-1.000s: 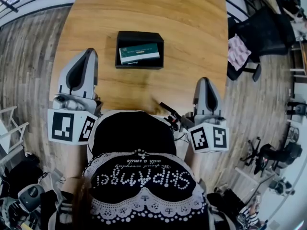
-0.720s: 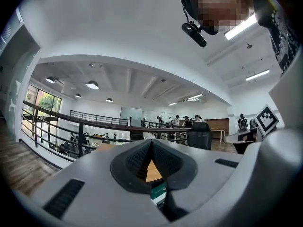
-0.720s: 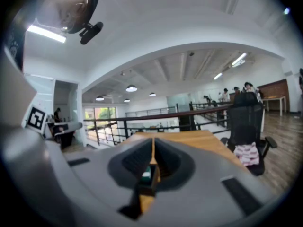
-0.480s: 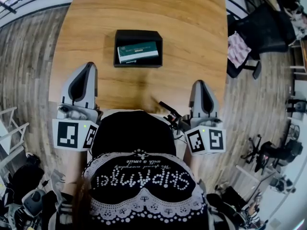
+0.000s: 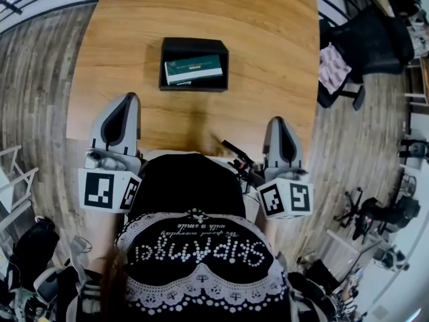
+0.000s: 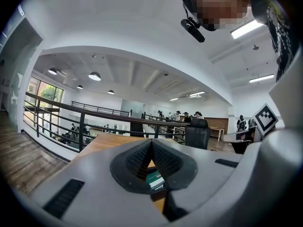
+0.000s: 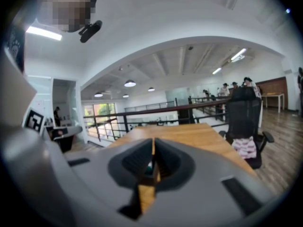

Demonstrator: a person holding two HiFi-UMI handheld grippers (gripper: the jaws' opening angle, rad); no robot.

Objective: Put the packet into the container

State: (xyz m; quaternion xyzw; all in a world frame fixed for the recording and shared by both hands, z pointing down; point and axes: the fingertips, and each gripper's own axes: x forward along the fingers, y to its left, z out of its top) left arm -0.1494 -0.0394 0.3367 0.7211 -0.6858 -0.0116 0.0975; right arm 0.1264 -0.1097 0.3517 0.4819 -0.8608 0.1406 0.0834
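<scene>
At the left, the left gripper (image 5: 127, 99) hangs over the near edge of the desk (image 5: 201, 5), its fingers pressed together on nothing. Through the left gripper view the closed tips (image 6: 150, 144) frame a green sliver of the packet (image 6: 154, 178) farther along the desk.

At the centre, the green-and-white packet (image 5: 194, 69) already lies inside the black container (image 5: 194, 43), set a little askew to its walls, well apart from both grippers. Whether it sits flat on the bottom cannot be told from here.

To the right, the right gripper (image 5: 279, 121) is held close to the person's body, its fingers (image 7: 163, 161) likewise closed on nothing.

The job looks done, so the danger now lies in any needless move. A reach back toward the centre could clip the container's low wall and push the light box along the smooth wood, or lever the packet up over the rim if one end rides high. Either gripper, dropped carelessly, could also knock the desk's near edge and jolt the box. The black chair (image 5: 365, 42) at far right stands clear of it all.
</scene>
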